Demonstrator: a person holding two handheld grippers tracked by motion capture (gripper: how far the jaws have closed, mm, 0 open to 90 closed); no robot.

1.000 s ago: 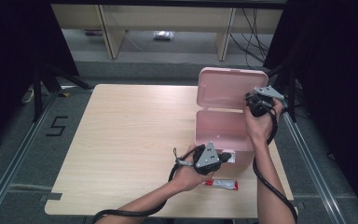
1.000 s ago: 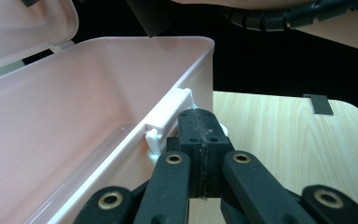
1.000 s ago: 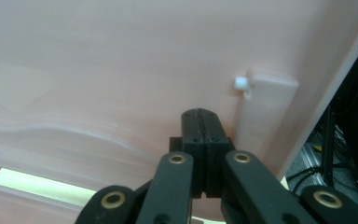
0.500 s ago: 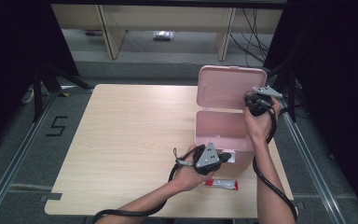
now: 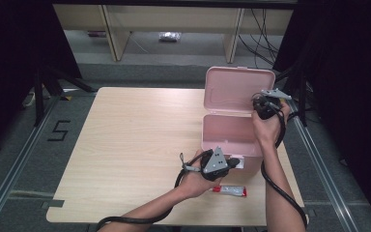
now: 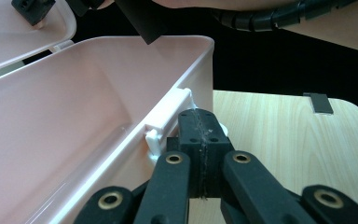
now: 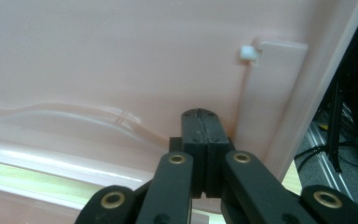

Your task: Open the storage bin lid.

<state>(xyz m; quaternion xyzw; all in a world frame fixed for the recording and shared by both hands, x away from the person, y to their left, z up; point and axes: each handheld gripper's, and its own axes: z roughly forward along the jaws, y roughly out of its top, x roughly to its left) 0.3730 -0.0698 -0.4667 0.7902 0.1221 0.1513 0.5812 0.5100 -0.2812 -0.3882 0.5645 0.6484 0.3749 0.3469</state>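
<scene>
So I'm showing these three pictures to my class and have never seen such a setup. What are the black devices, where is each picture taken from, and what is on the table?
A person sits at a wooden table with a hand-held, two-jaw grasping tool in each hand.

The wide picture comes from a fixed camera overhead. The two close-ups come from cameras riding on each tool, looking along its black jaws.

On the table stands a pink plastic box with its lid raised. A small red and white packet lies near the front edge.

The left tool is shut, at the clasp on the box's front wall. The right tool is also shut, at the lid's right edge. Neither visibly holds anything.
</scene>
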